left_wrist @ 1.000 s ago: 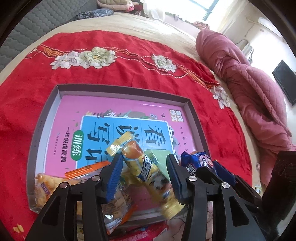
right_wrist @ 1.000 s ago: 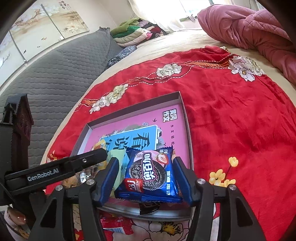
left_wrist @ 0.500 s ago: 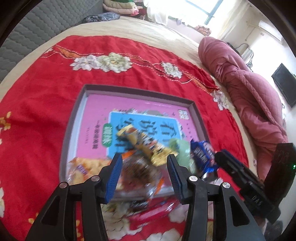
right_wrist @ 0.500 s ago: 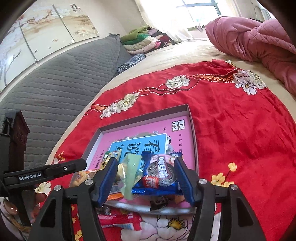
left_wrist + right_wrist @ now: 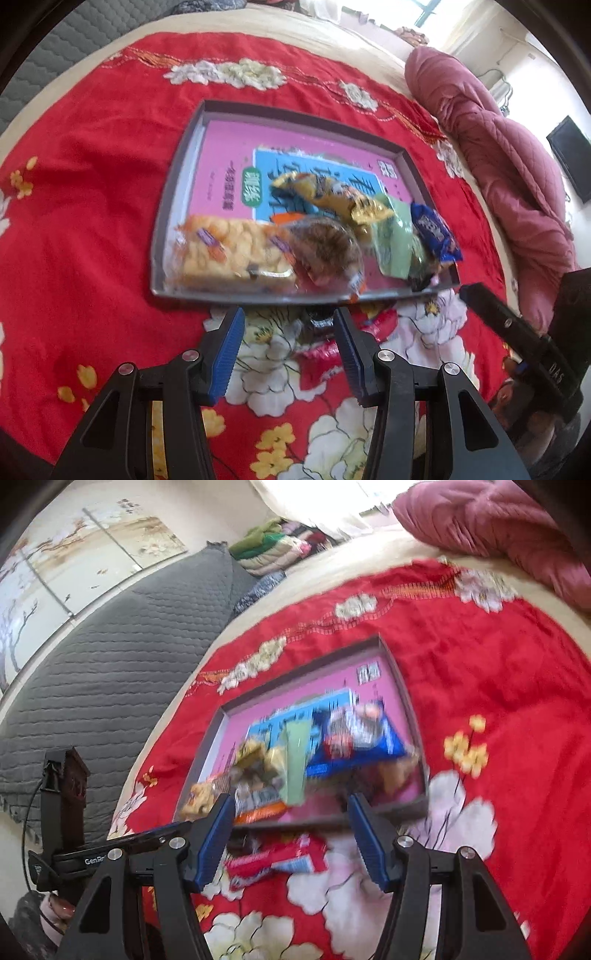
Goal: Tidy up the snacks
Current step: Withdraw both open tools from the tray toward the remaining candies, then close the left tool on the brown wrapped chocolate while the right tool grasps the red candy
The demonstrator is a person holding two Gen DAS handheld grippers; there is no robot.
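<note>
I see glossy plastic snack wrappers [image 5: 325,236] crinkling in a matt grey tray [image 5: 166,221], its floor glossy printed paper, on soft red floral cloth [image 5: 92,155].

Snacks [image 5: 321,236] crowding tray's [image 5: 177,177] near half.

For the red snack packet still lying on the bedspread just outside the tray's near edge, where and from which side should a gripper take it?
Grip the red snack packet across its narrow width near the middle, coming down from above. It lies flat on the red bedspread, long axis roughly parallel to the tray edge, so no edge is raised for a side approach. The open right gripper already straddles it.
</note>
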